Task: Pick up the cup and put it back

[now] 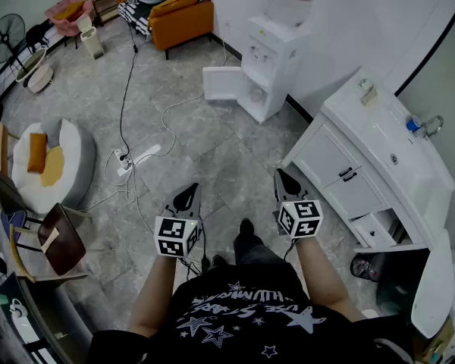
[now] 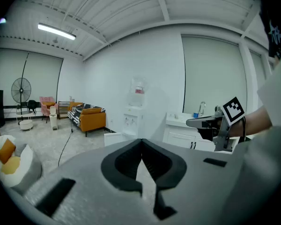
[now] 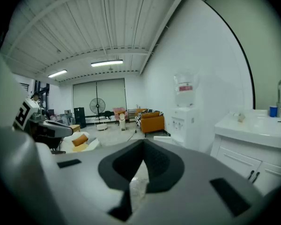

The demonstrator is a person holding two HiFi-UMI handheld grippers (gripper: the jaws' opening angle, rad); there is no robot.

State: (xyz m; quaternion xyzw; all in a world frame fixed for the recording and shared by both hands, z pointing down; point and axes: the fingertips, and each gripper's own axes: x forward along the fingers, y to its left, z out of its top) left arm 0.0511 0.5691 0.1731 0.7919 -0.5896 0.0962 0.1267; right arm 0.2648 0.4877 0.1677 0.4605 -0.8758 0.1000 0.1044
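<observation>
A small blue cup (image 1: 413,123) stands on the white sink counter (image 1: 379,139) next to the faucet, far to the right of both grippers. It also shows as a blue speck in the right gripper view (image 3: 273,110) and the left gripper view (image 2: 195,115). My left gripper (image 1: 188,193) and right gripper (image 1: 282,177) are held side by side over the floor, in front of the person's body. Both point forward. The left gripper's (image 2: 141,142) jaws meet at the tip with nothing between them. The right gripper's (image 3: 143,144) jaws are likewise shut and empty.
A water dispenser (image 1: 273,59) stands against the wall ahead, its lower door open. The white cabinet (image 1: 341,177) has a pulled-out drawer at the right. A power strip with cables (image 1: 133,158) lies on the floor to the left, beside a round cushion (image 1: 57,161) and a chair (image 1: 61,237).
</observation>
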